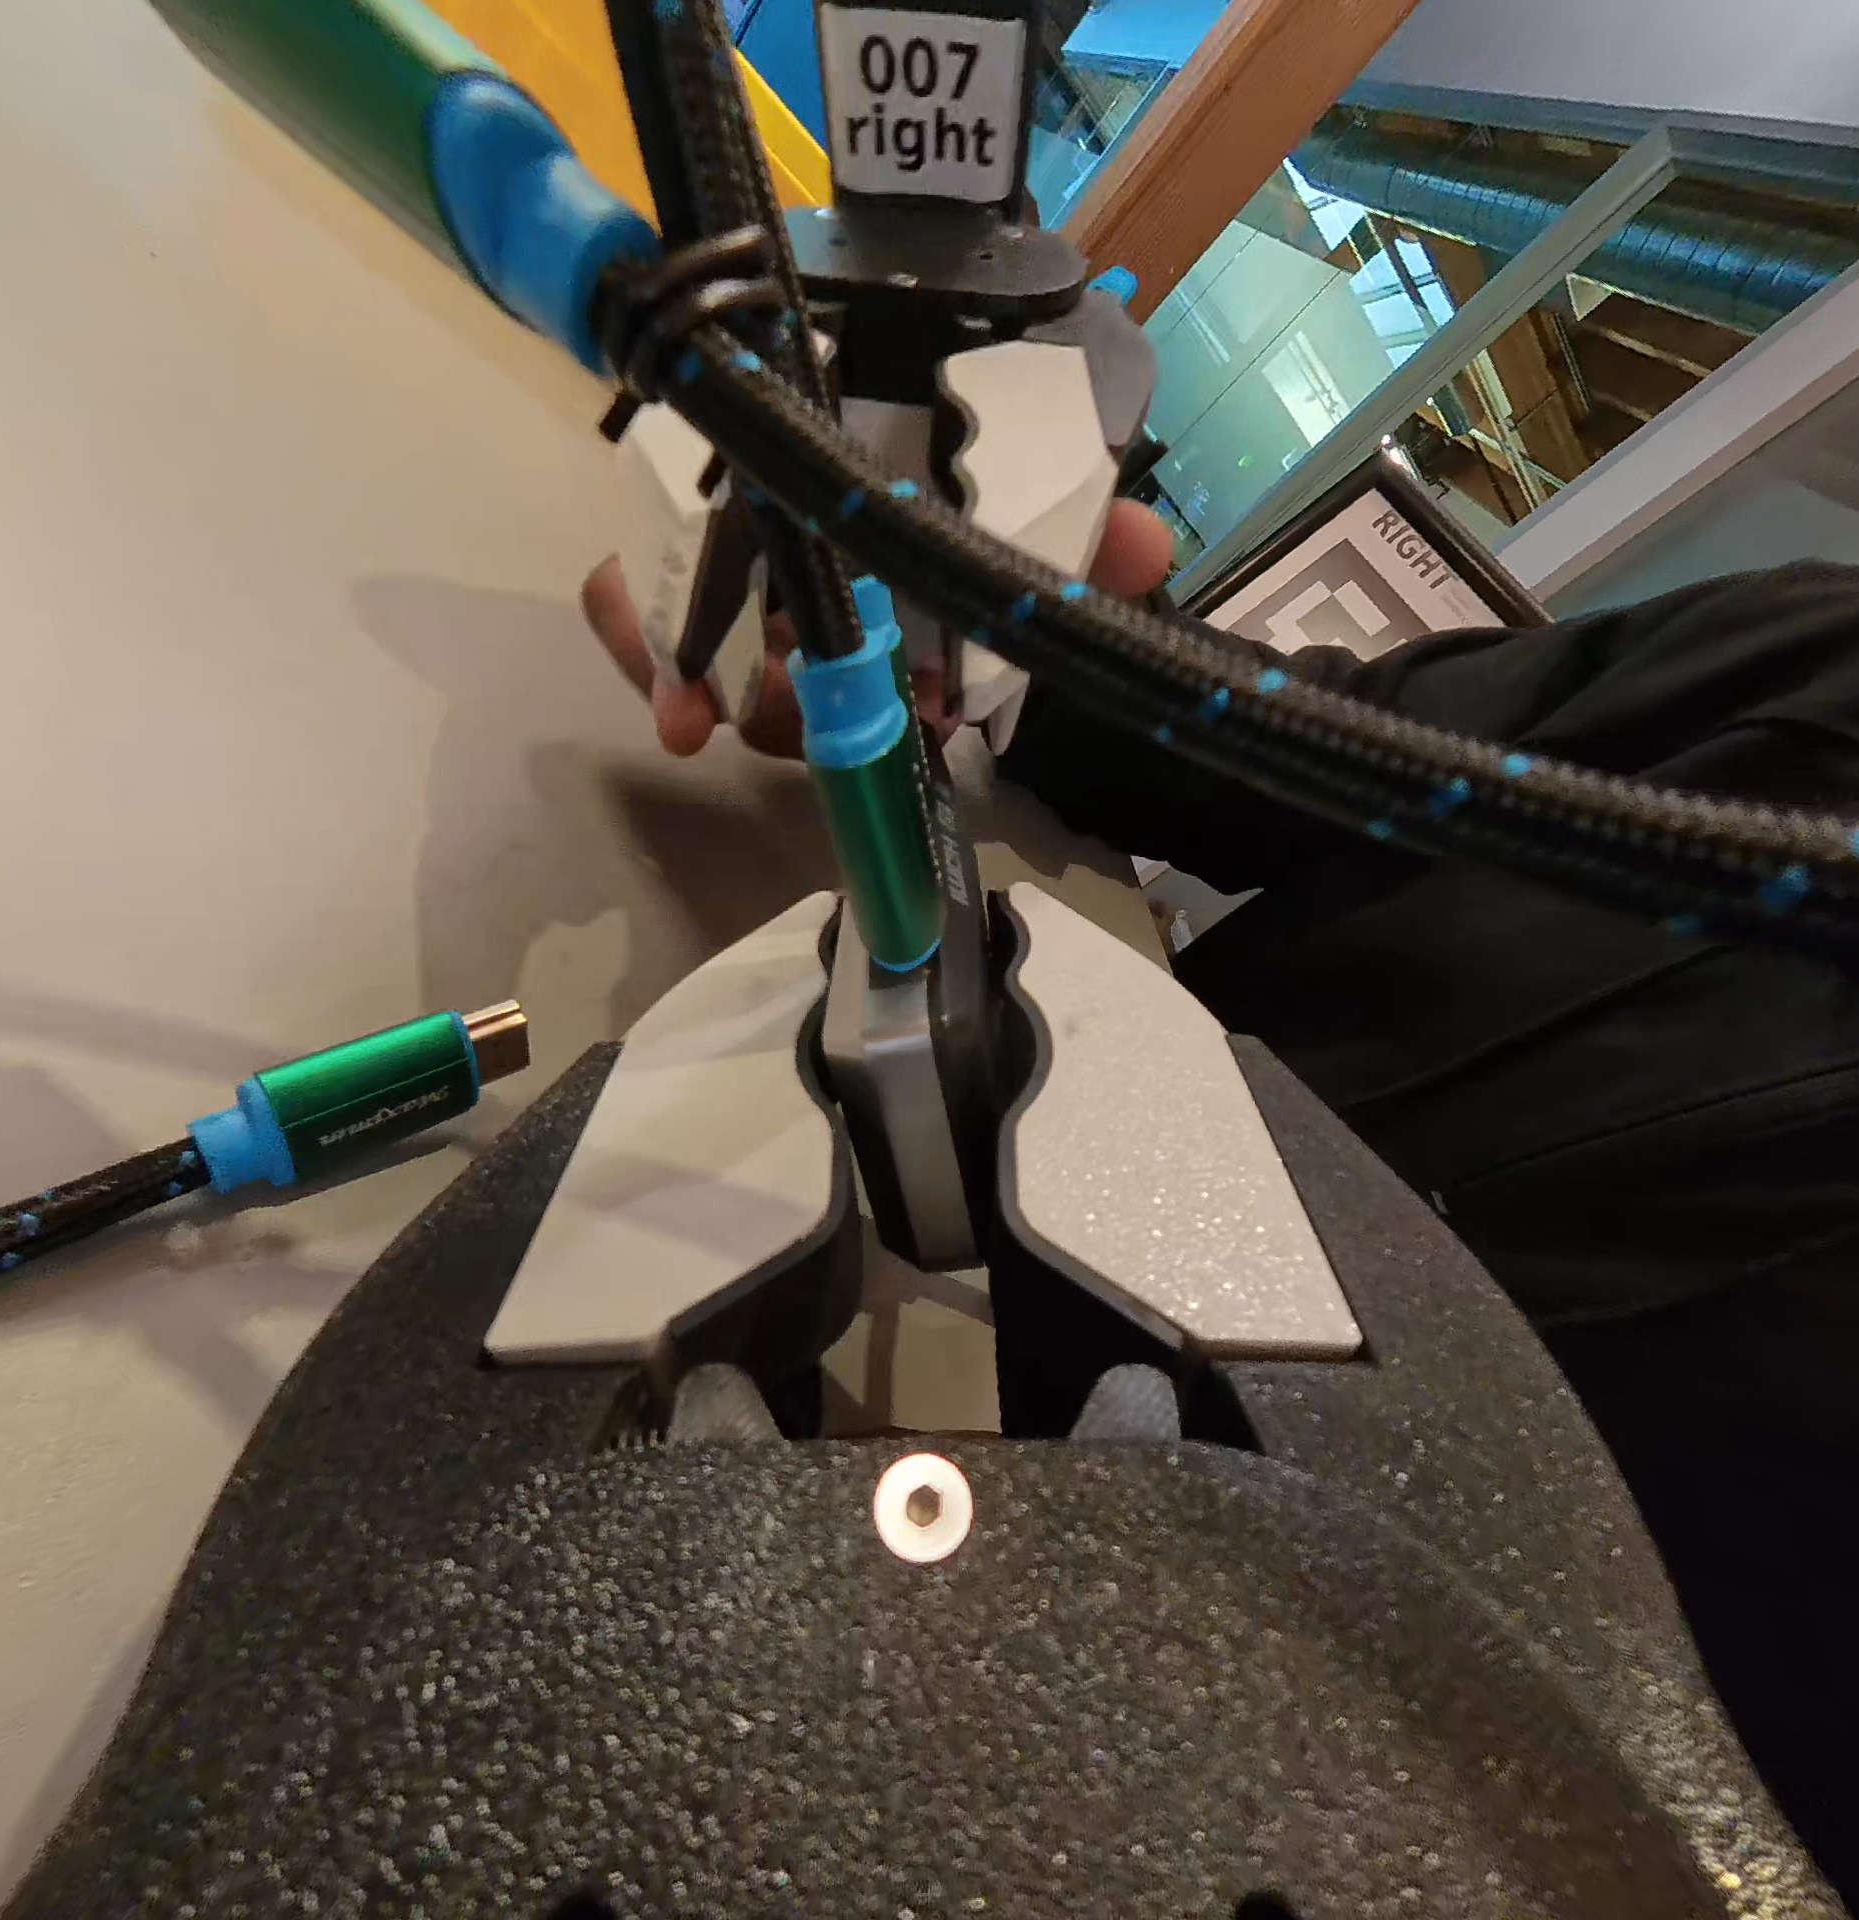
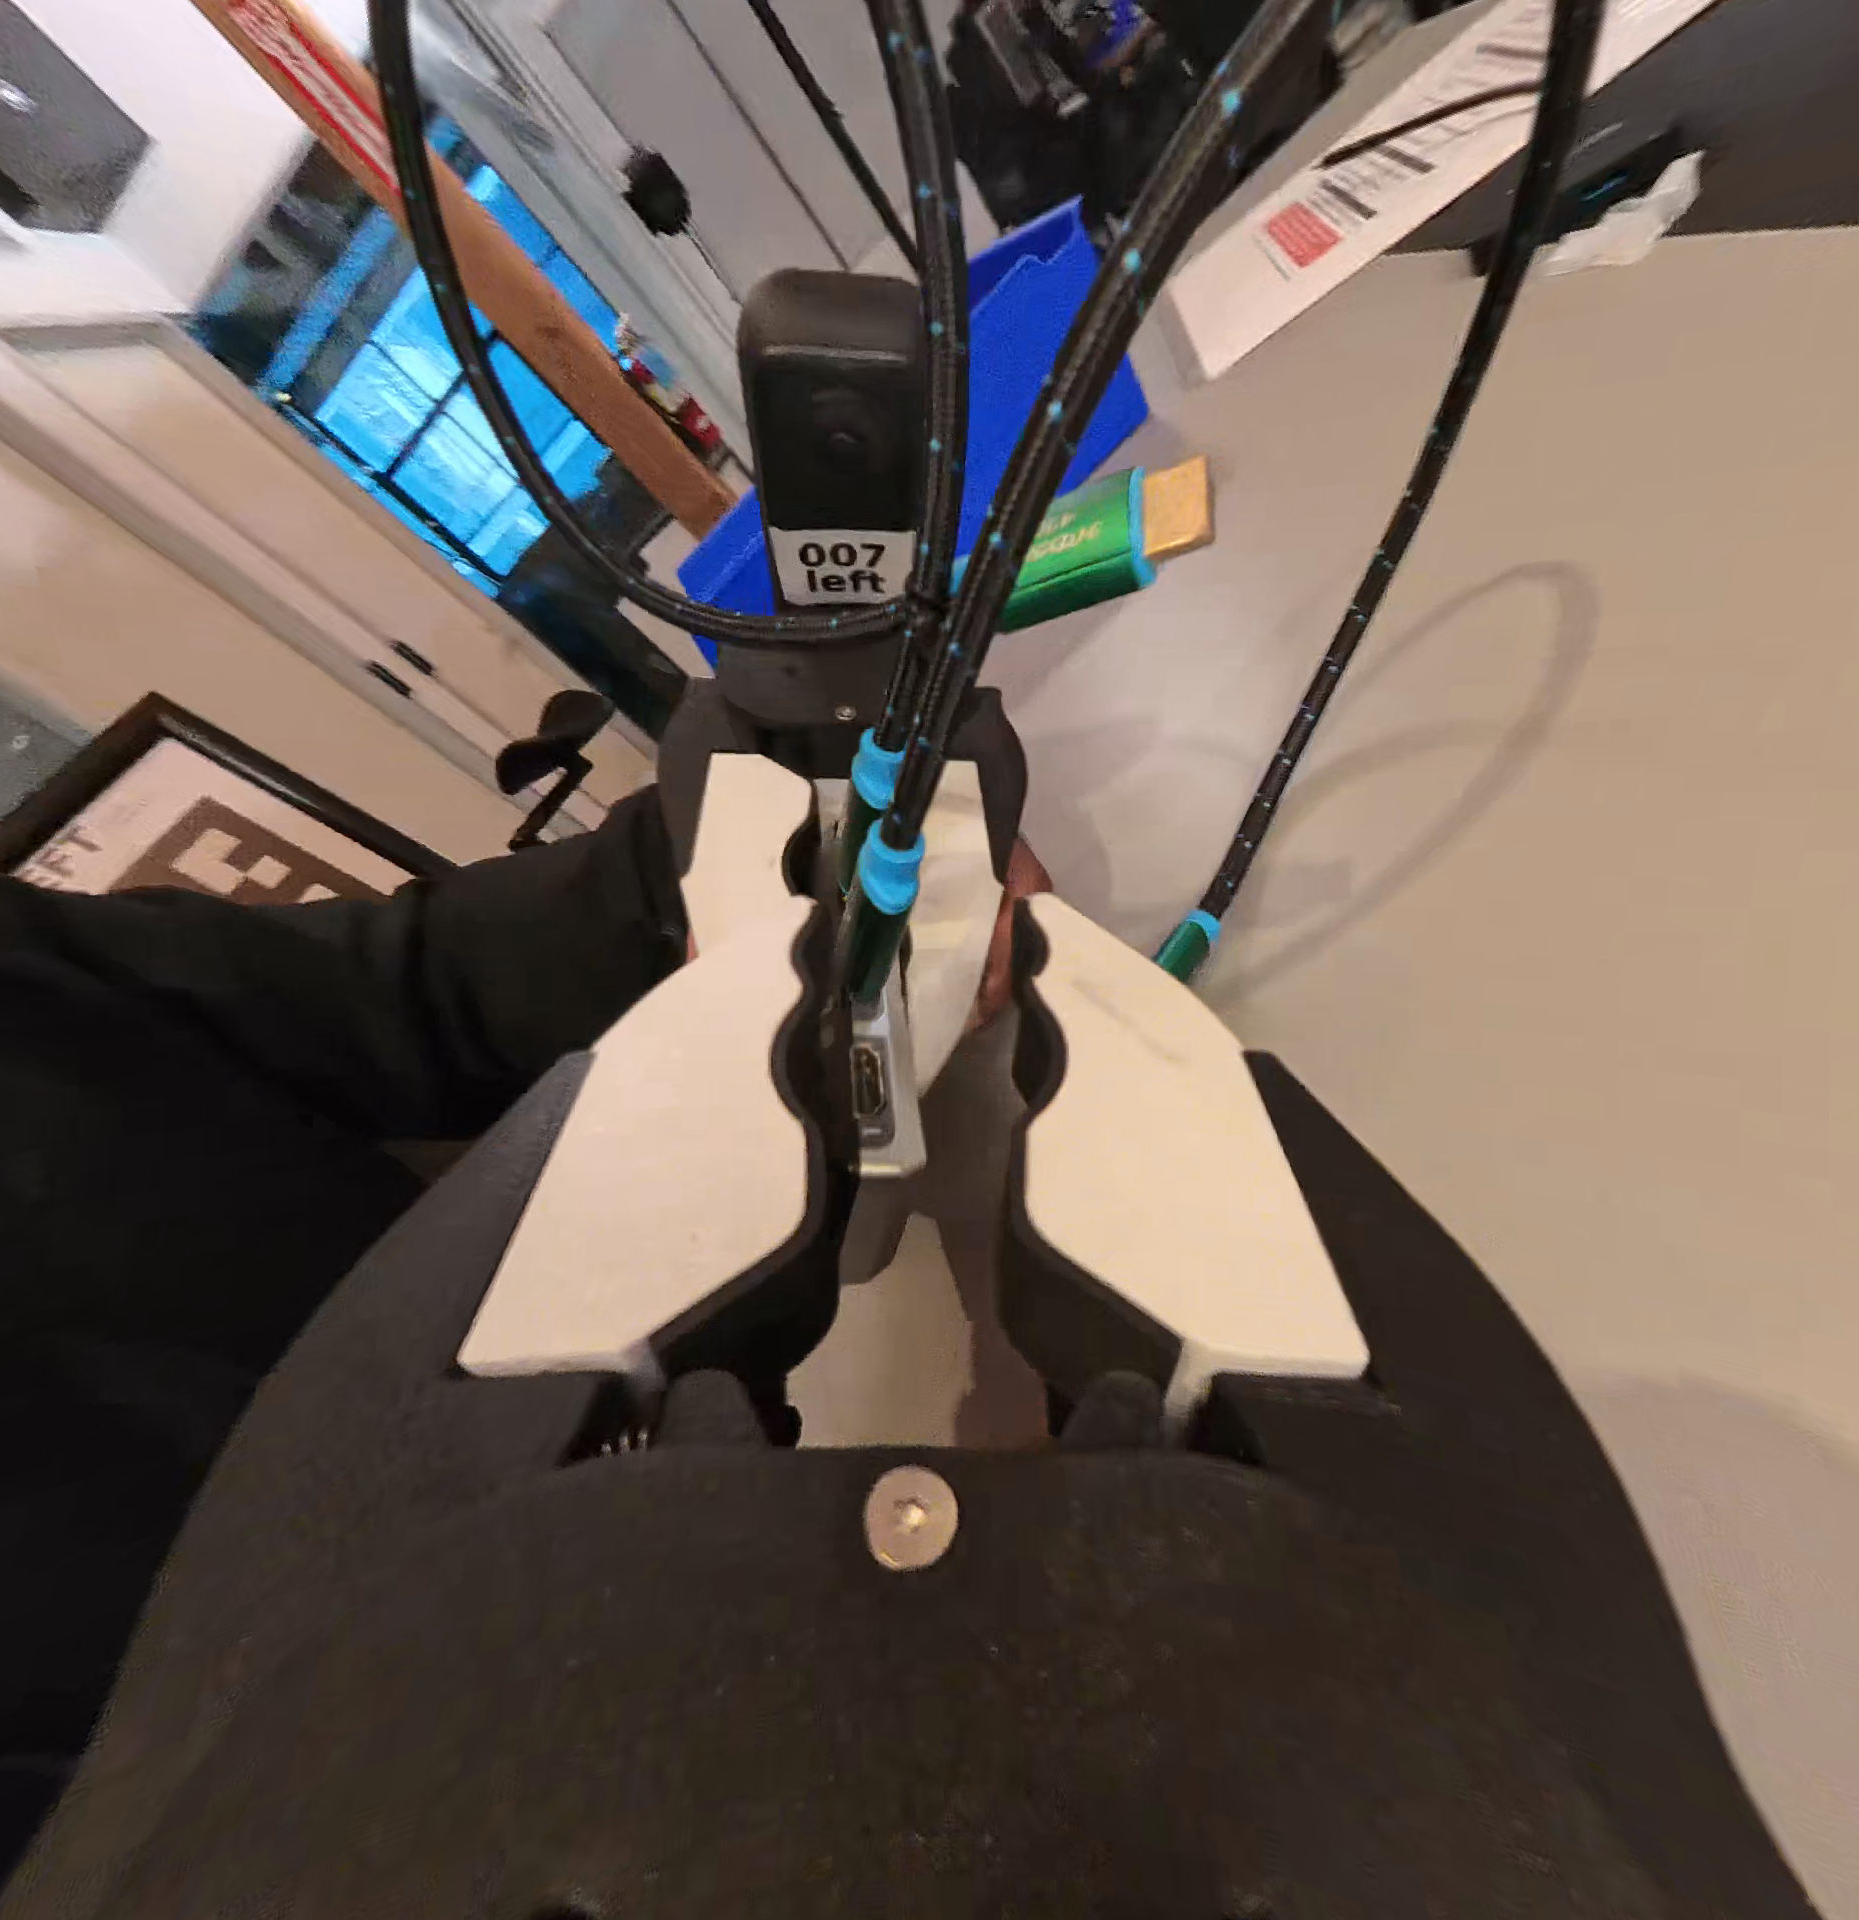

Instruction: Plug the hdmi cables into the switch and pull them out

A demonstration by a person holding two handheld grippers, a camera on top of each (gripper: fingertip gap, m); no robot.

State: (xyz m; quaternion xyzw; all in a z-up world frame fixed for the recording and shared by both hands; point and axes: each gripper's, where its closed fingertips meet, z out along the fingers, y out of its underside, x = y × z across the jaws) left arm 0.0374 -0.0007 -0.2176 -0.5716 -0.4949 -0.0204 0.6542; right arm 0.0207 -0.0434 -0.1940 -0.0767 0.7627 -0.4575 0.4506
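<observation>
**HDMI switch held between two facing grippers**

Left wrist view. The left gripper [image 1: 920,1081] pinched the grey switch [image 1: 894,1122] edge-on between its pale fingers [image 1: 1143,1153], the switch's long axis running away from the camera. One green plugged connector [image 1: 875,847] stood in the far end of the switch, its axis in line with the switch, its braided cable [image 1: 1216,686] sweeping off to the right. A second, loose connector [image 1: 369,1091] lay on the cream table [image 1: 177,623] at left, its gold tip pointing right. A third green connector body [image 1: 385,135] showed blurred at far left. The right gripper [image 1: 925,540] faced the camera beyond; whether its fingers were spread or pressed could not be told here.

Right wrist view. The right gripper [image 2: 920,1049] was spread, its left finger [image 2: 686,1143] touching the switch [image 2: 883,1101], its right finger apart from it. One empty port [image 2: 871,1091] faced the camera. Two plugged connectors [image 2: 868,904] sat side by side in the far end. A free connector [image 2: 1101,551] hung beyond, gold tip pointing right; another connector [image 2: 1185,945] showed at right. A blue bin [image 2: 1039,343] stood far off, its contents hidden.
</observation>
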